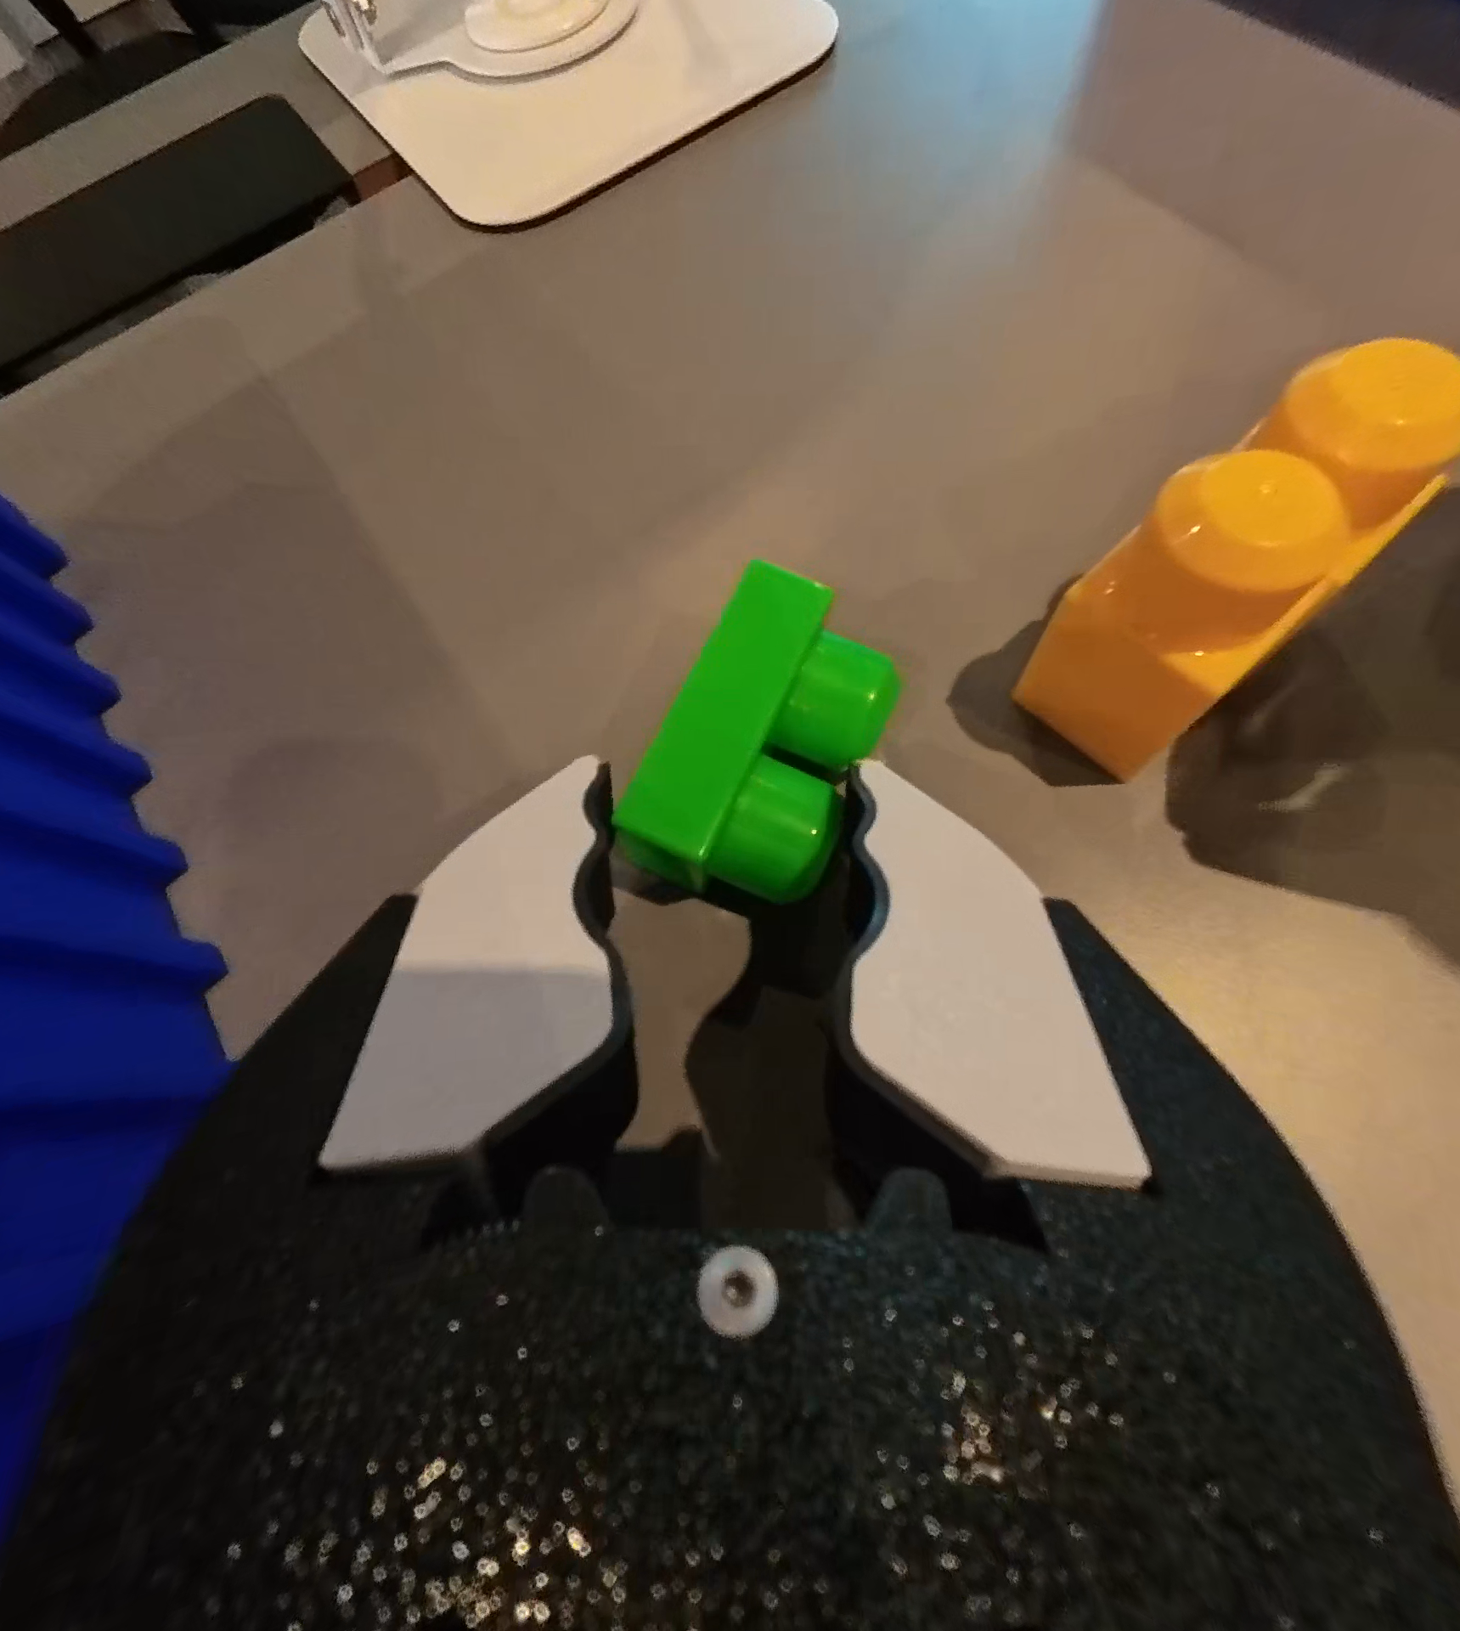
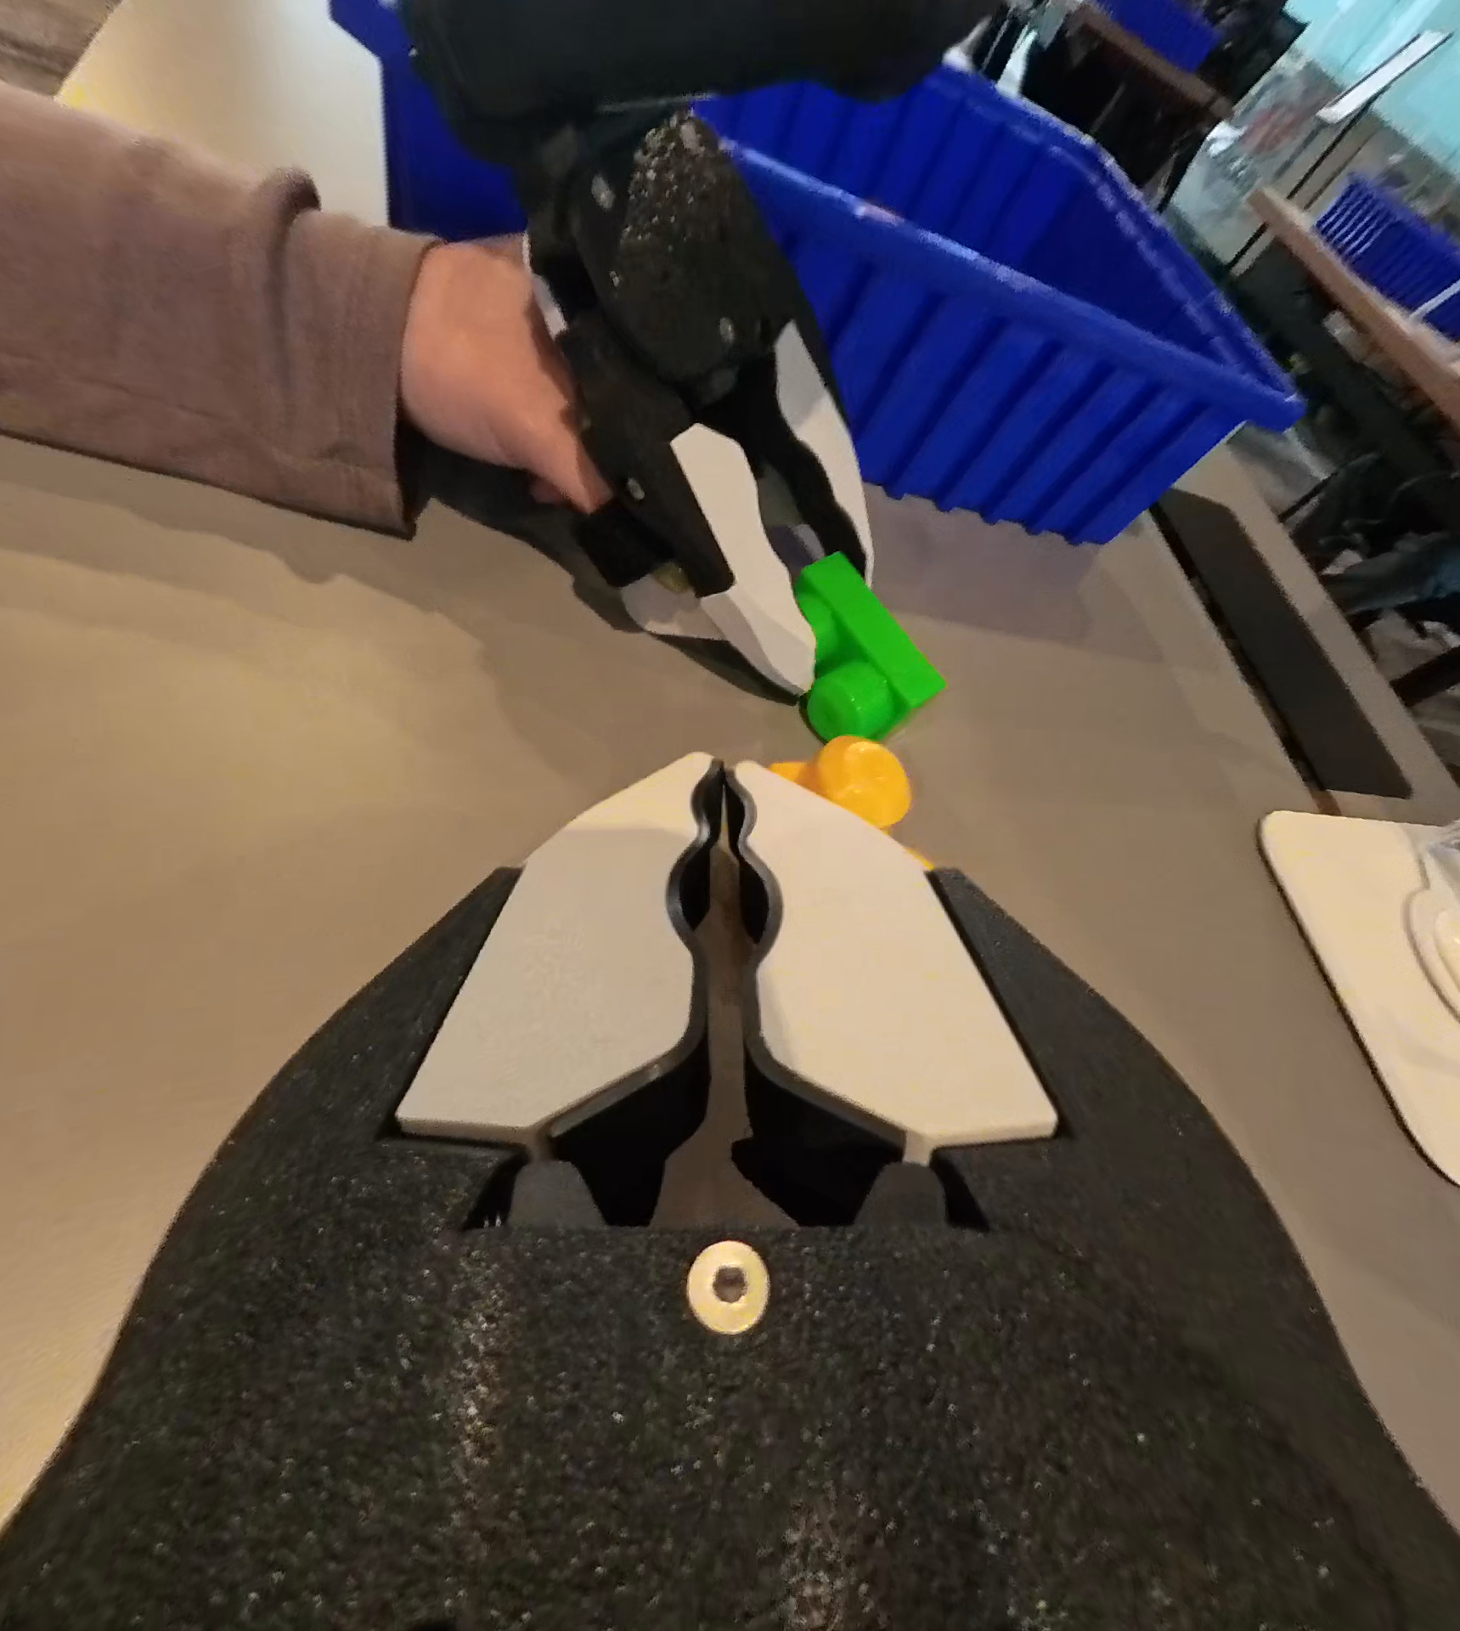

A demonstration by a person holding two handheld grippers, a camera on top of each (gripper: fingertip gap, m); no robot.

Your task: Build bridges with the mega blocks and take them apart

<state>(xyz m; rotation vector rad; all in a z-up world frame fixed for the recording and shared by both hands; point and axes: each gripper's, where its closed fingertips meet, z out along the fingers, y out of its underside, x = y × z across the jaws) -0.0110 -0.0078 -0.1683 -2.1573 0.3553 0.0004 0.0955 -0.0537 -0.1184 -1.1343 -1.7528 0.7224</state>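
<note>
While the left gripper (image 1: pixel 726 821) pinches one end of the green block (image 1: pixel 752 732), whose long axis runs toward 1 o'clock, the orange block (image 1: pixel 1238 574) stands on the table (image 1: pixel 532 441) at 2 o'clock. The right gripper (image 2: pixel 724 781), jaws pressed together and empty, is nearer to it.

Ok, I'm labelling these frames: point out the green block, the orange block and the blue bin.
green block (image 1: pixel 726 706), left wrist view, on its flat side face.
orange block (image 1: pixel 1238 521), left wrist view, on the nearer stud's top.
blue bin (image 2: pixel 1017 353), right wrist view, on its ribbed outer wall.
</note>
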